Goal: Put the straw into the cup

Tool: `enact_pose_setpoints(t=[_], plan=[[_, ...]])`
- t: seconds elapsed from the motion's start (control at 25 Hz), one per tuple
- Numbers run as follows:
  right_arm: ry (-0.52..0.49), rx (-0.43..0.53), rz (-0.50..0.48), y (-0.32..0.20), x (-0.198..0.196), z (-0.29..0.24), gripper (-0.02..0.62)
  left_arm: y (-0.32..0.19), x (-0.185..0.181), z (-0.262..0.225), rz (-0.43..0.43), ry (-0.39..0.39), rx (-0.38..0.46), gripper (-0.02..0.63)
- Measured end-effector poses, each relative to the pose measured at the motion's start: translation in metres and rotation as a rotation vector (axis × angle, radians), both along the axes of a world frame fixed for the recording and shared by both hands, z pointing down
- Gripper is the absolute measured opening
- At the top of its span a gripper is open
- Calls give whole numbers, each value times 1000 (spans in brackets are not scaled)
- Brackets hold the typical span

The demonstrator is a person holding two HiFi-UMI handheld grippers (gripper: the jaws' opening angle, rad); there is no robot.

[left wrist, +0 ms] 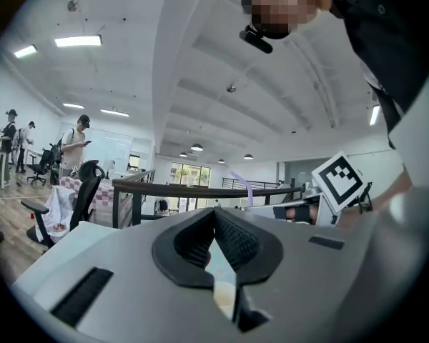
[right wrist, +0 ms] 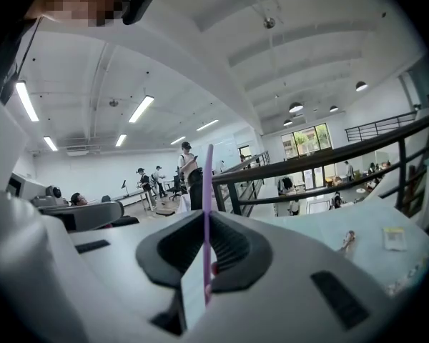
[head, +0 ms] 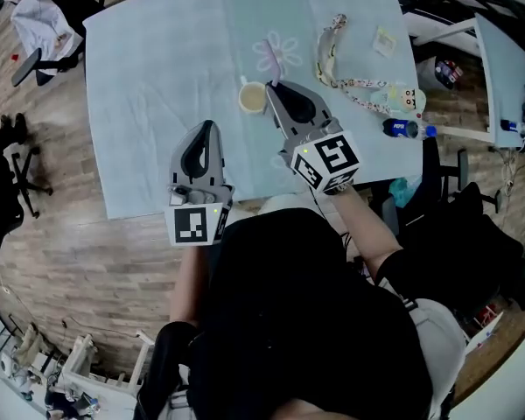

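So far I have the straw (right wrist: 208, 184) but not the insertion. My right gripper (right wrist: 206, 216) has its jaws clenched on the thin purple straw, which runs up between the pads and stands well above the tips in the right gripper view. The left gripper view also shows it as a pale purple line rising beside the right gripper's marker cube.

From the head view, the cup (head: 252, 100) stands upright near the middle of the table (head: 157, 59), its mouth open with nothing standing in it. The right gripper's tips sit just beside the cup on its right; I cannot tell whether they touch it. The straw itself is too thin to make out from above.

My left gripper (left wrist: 214, 213) has its jaws pressed together on nothing, and it hangs nearer the table's near edge, apart from the cup. A lanyard (head: 332, 59) lies toward the far right corner, out of the way.

As I judge it, the pickup is done. What is left is bringing the straw's lower end over the cup mouth, lowering it in and letting go.
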State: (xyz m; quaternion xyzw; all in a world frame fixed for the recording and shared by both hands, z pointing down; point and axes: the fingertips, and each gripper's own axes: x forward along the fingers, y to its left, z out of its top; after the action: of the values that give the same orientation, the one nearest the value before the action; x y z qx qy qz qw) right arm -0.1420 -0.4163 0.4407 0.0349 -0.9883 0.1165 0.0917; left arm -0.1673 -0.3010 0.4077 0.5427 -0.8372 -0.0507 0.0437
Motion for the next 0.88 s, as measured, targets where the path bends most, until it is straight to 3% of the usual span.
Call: enact_pose_setpoints(t=[0.24,0.88], plan=[[35,-28,-10,-19,-18,42,29,-19,-8,29,-40,31,-87,14],[165,-87,-38,-36,-47,139,29,-51,-14,75,-51,98,-148,14]])
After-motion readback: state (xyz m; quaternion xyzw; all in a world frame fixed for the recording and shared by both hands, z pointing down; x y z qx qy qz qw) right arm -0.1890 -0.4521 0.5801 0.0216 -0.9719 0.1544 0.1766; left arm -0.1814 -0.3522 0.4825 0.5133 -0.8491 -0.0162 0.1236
